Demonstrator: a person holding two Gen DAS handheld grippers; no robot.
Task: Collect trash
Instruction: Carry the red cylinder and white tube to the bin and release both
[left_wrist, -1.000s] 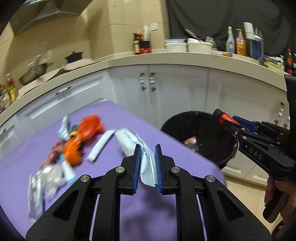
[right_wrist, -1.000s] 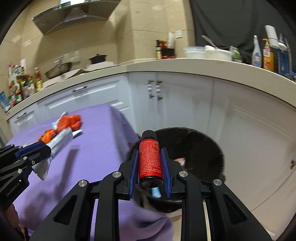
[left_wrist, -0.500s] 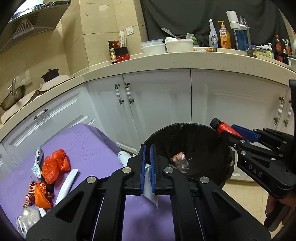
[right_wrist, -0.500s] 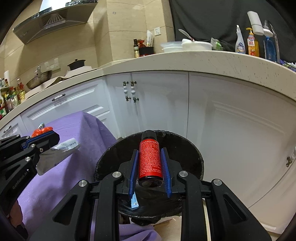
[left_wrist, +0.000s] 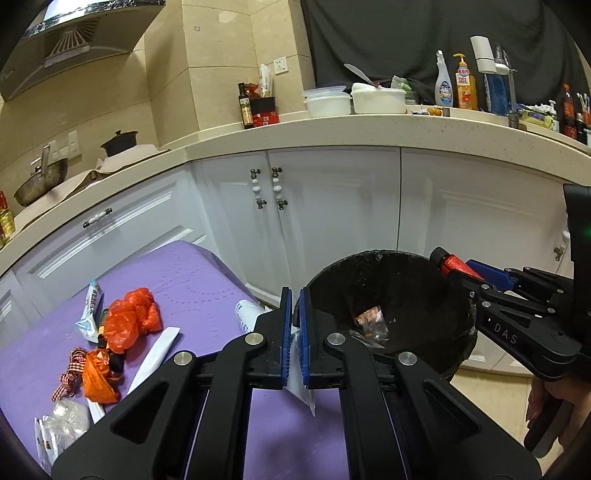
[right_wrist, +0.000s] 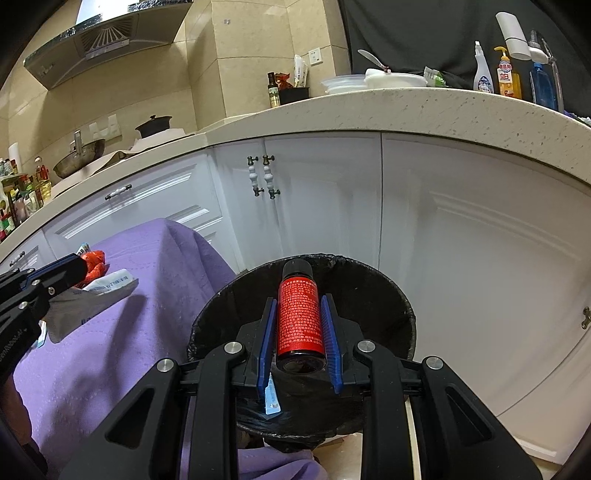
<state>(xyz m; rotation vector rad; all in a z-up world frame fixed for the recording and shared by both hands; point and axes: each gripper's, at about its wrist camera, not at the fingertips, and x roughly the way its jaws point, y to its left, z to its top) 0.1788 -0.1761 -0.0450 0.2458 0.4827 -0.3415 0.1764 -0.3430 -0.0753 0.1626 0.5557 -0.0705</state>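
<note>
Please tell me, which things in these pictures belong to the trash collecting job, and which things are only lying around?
Job:
red bottle in right gripper
white packet in left gripper
black bin
orange bags and wrappers on purple table

Lying around:
detergent bottles
white containers
wok

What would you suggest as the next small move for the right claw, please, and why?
Probably open the right claw to drop the red bottle. In the right wrist view the bottle sits gripped between the blue pads, directly above the mouth of the black trash bin, so it should fall inside. The left claw, holding a white packet, can follow.
</note>
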